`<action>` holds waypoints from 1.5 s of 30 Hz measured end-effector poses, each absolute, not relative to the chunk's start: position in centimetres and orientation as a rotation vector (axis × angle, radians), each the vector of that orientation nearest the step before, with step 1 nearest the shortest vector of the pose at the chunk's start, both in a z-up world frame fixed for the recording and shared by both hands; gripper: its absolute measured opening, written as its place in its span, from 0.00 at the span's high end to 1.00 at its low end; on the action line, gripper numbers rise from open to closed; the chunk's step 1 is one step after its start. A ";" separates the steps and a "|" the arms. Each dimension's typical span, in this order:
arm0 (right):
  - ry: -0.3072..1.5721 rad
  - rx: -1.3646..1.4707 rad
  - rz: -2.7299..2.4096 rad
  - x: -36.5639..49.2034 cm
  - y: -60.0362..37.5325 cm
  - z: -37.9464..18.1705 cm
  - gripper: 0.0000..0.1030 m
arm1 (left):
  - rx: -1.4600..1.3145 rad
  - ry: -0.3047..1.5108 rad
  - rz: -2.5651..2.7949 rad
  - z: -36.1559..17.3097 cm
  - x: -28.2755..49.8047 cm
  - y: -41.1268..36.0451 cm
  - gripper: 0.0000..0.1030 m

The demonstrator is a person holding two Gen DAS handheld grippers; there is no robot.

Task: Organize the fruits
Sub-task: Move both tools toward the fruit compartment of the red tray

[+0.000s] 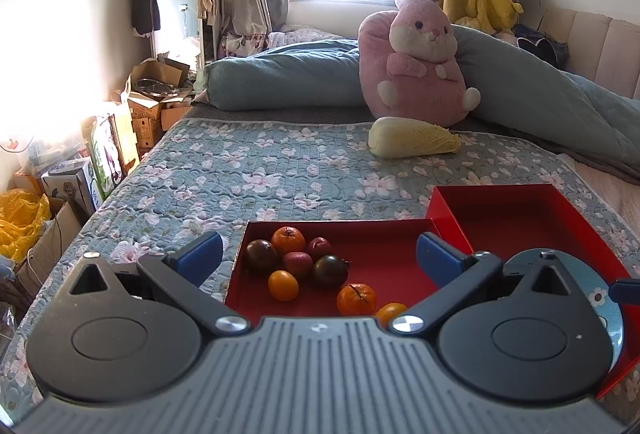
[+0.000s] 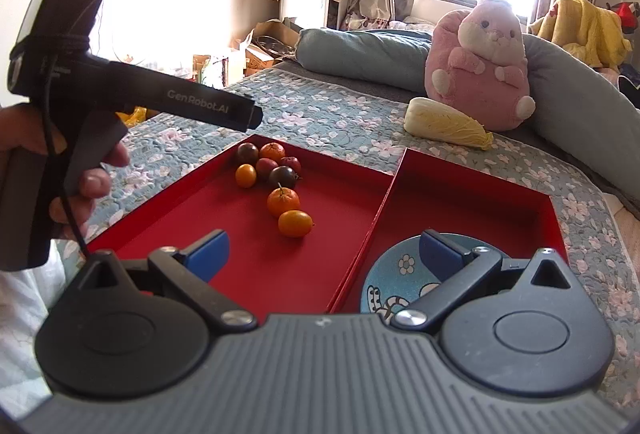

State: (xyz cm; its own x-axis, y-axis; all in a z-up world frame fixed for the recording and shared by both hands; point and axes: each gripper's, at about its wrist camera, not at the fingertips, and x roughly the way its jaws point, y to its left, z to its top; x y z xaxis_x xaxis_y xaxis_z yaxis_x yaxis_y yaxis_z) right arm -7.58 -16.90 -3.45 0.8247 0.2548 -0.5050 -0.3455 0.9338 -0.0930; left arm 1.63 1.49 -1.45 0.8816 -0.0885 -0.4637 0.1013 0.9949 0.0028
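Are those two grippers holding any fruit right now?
No. The left gripper and right gripper are both open with nothing between the pads.

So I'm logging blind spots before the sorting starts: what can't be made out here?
- Plate: both wrist views, partly behind gripper bodies; pattern incomplete.
- Nearest yellow fruit: left wrist view, half hidden by the left gripper.
- Right box: near corner hidden by the right gripper.
- Window: overexposed in both views.
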 end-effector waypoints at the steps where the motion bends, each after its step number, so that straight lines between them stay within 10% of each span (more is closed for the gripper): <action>1: 0.511 -0.187 0.326 -7.6 -16.8 -3.5 0.00 | 0.039 0.455 -0.090 -1.6 1.4 1.5 0.00; 45: 0.477 -0.215 0.411 -5.0 -14.5 -4.1 0.00 | 0.118 0.481 -0.114 -3.6 4.4 0.4 0.00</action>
